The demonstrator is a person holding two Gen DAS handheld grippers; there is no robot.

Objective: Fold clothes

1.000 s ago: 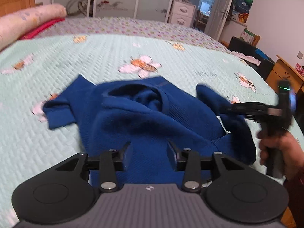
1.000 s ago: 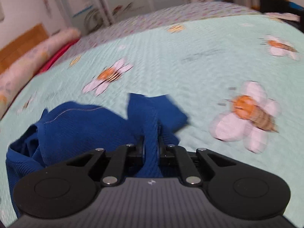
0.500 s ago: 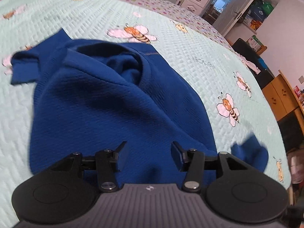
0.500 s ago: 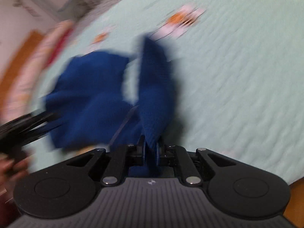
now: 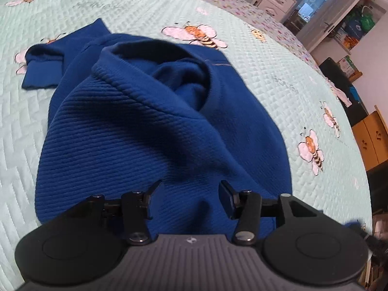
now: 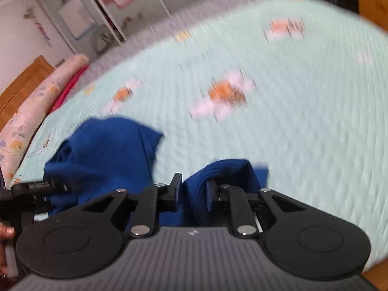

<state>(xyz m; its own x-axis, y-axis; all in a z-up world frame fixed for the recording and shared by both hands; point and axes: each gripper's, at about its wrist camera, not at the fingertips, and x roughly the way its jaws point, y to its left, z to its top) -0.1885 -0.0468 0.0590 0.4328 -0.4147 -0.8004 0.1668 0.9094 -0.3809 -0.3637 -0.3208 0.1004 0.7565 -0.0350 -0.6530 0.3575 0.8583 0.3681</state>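
Scene: we look along two hand-held grippers over a bed [image 5: 278,55] covered in a pale green quilt with embroidered bees.

Garment: a blue ribbed sweater [image 5: 150,131] lies on the bed, spread but rumpled, neck opening away from us and gaping, with the cloth bunched inside it.

Far sleeve: one sleeve [image 5: 43,70] lies bent out to the left of the body, cuff flat on the quilt.

Left gripper: the left gripper [image 5: 189,189] hangs just above the sweater's near hem, its fingers apart and holding nothing.

Right gripper: the right gripper [image 6: 192,185] has its fingers part-way apart with a fold of blue cloth [image 6: 225,169] between them. This view is blurred, so we cannot tell whether they grip the cloth or merely straddle it.

Step in hand: we judge this to be arranging a sleeve or edge on the right side; the sweater is not folded, its body lying wide and loose.

Next move: it calls for settling the right-hand cloth flat, either out beside the body or across it, and smoothing the bunched neck so that any fold lands on an even layer.
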